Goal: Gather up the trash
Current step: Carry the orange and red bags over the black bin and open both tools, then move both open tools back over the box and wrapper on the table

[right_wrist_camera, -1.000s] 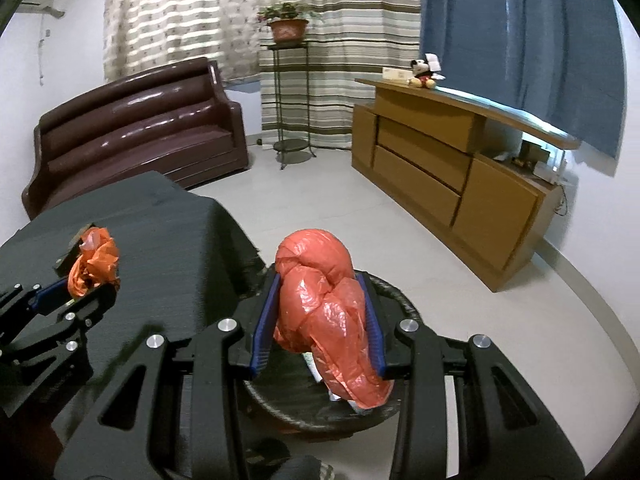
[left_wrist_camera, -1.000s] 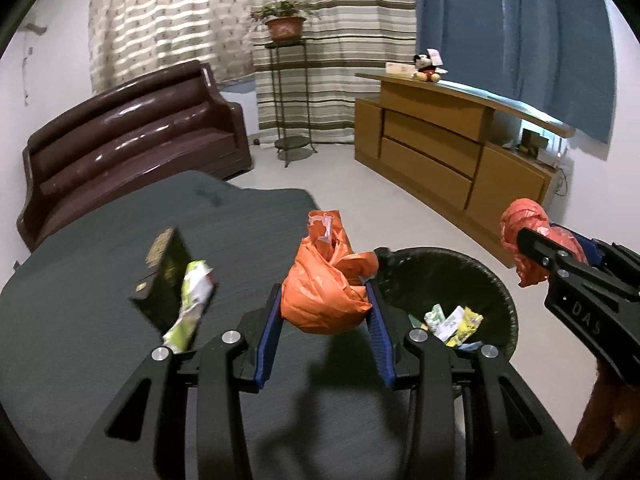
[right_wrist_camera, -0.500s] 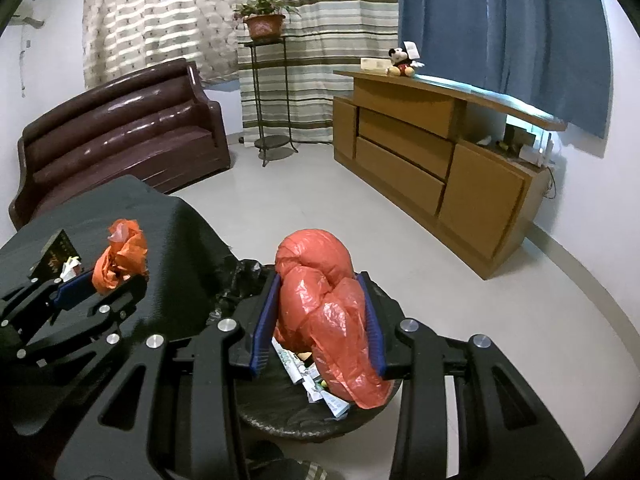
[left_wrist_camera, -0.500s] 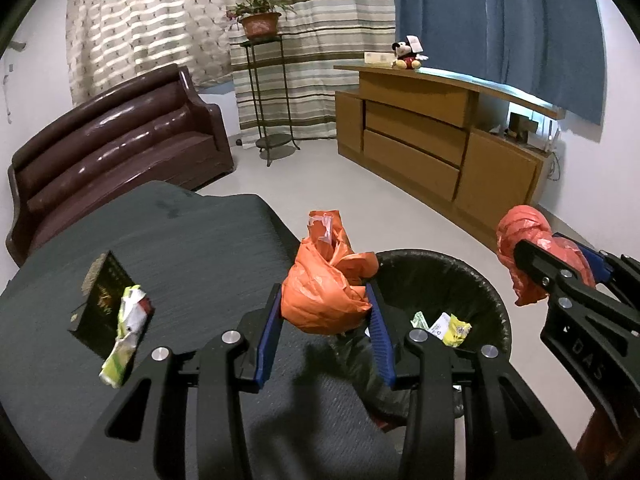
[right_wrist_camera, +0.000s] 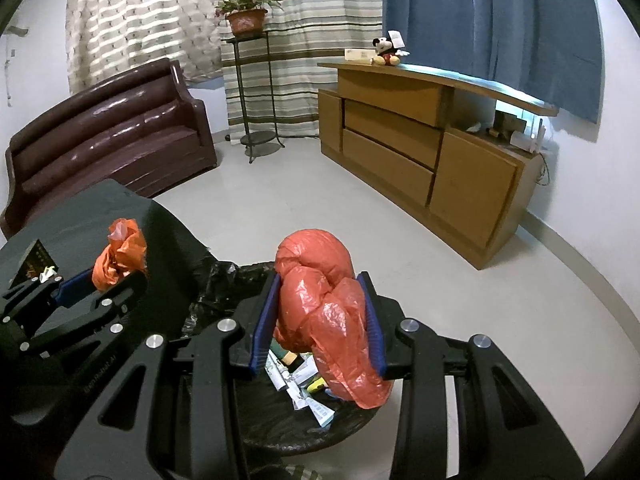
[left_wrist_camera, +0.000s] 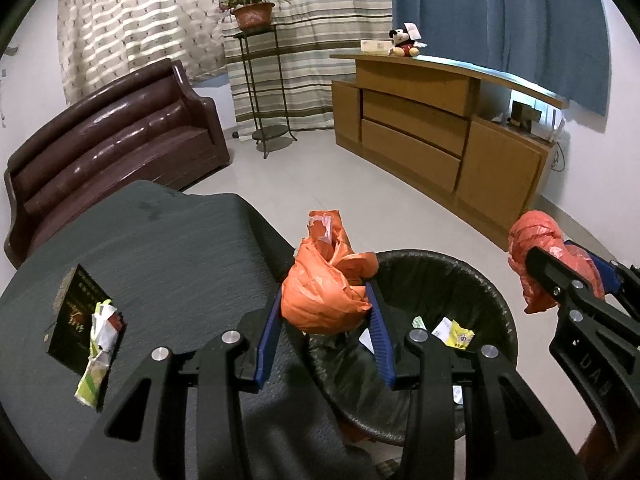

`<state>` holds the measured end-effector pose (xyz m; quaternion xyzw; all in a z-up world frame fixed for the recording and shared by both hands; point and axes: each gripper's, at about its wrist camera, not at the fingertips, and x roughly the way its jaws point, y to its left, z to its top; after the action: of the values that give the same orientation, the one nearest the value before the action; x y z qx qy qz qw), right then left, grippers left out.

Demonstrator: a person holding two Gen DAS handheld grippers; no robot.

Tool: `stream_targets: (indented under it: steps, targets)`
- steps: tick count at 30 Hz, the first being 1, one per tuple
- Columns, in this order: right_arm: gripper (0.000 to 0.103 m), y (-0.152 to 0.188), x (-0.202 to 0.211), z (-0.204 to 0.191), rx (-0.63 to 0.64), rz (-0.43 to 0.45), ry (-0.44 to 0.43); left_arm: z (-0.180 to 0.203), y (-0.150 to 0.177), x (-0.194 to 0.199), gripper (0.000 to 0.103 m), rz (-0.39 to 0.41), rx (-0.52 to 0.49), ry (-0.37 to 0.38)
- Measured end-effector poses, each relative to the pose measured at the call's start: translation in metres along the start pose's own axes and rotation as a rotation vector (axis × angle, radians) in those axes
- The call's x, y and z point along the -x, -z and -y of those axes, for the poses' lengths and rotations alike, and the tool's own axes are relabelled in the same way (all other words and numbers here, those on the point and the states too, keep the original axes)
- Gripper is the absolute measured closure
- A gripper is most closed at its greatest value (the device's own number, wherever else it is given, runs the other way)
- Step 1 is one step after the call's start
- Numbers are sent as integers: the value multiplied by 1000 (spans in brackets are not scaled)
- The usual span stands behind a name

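While a dark box (left_wrist_camera: 76,314) and a crumpled wrapper (left_wrist_camera: 98,354) lie on the black-draped desk (left_wrist_camera: 160,248) beside the lined trash bin (left_wrist_camera: 448,276), the left gripper (left_wrist_camera: 324,316) clamps an orange plastic bag (left_wrist_camera: 324,296) between its blue fingers (left_wrist_camera: 268,328) at the bin's near rim. The right gripper (right_wrist_camera: 320,316) pinches a red plastic bag (right_wrist_camera: 324,304) above the wrappers (right_wrist_camera: 304,380) inside the bin.

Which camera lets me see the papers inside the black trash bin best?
The right wrist view: it looks nearly straight down into the trash bin, so the wrappers lie in plain sight under the red bag. In the left wrist view, the left gripper and its orange bag hide part of the bin; only a few wrappers show.
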<state>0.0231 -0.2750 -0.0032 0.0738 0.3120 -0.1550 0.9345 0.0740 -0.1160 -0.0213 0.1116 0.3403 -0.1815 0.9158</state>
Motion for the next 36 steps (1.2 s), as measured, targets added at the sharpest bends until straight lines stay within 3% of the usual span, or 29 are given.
stream_targets:
  steps: [10,14,21,36]
  targets:
    - [63,0,-8,-3,-9,-15,11,2,-6,-10,61,-24,0,3]
    - [50,1,-11,0,-18,-13,9,2,-7,-12,50,-32,7,4]
    - [50,1,-10,3,-25,-12,16,2,-8,-11,44,-31,6,7]
    - [50,1,-10,7,-45,-15,20,-4,-10,-3,44,-23,24,5]
